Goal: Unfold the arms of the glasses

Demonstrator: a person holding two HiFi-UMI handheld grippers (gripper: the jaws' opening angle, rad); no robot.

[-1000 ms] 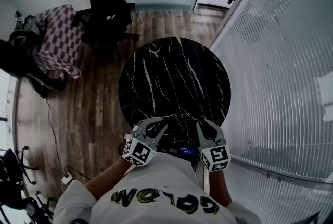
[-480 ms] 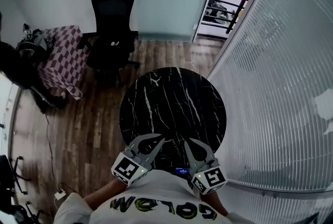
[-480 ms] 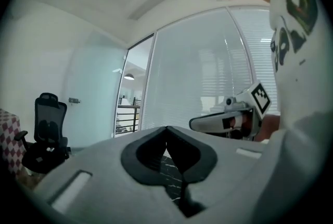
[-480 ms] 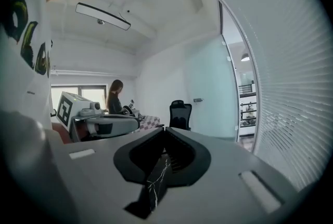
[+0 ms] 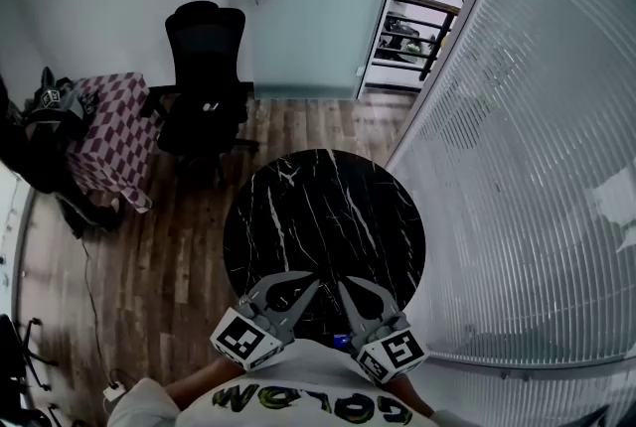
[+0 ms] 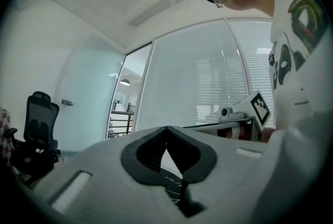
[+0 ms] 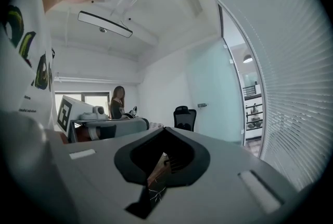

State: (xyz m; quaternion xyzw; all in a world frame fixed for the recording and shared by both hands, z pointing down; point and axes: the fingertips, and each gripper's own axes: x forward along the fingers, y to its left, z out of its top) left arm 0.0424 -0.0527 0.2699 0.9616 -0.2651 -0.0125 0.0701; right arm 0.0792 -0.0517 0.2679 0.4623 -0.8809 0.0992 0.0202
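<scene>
No glasses show in any view. The round black marble table (image 5: 323, 216) lies bare below me in the head view. My left gripper (image 5: 310, 286) and right gripper (image 5: 345, 286) are held close to the person's chest over the table's near edge, tips pointing toward each other. The left gripper (image 6: 166, 130) has its pads touching with nothing between them. The right gripper (image 7: 165, 130) has just been closing and is shut, also on nothing. Each gripper view catches the other gripper's marker cube: the right one (image 6: 258, 108) and the left one (image 7: 65, 112).
A black office chair (image 5: 204, 82) stands beyond the table, and a checked cloth-covered table (image 5: 104, 132) is at the left. A blinds-covered glass wall (image 5: 517, 167) runs down the right side. A person (image 7: 117, 102) stands far back in the right gripper view.
Both grippers went from open to shut and rose closer to the person's chest. The head view now takes in more of the room beyond the table.
</scene>
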